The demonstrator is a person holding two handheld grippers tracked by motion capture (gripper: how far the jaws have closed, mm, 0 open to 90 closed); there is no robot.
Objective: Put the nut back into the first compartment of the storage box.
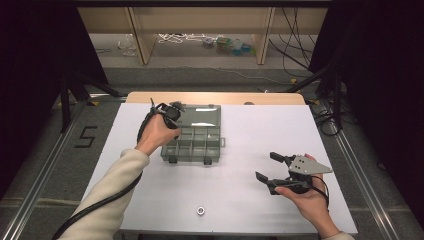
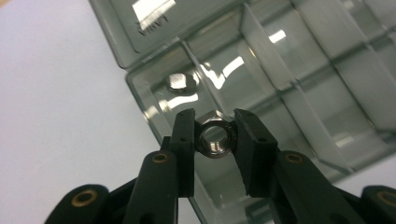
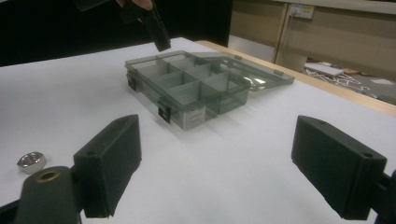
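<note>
While left tool (image 2: 214, 140) grips nut (image 2: 213, 138) above box (image 2: 140, 100) corner compartment, right tool (image 3: 229, 163) wide over bare table (image 1: 240, 135).

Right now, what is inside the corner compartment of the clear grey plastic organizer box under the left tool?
One silver hex nut lies in that compartment of the clear grey plastic organizer box. A second steel nut, clamped in the left tool, covers part of its floor.

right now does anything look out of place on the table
One loose nut lies alone near the table's front edge, far from the open compartment box. The left gripper holds another nut over the box.
</note>
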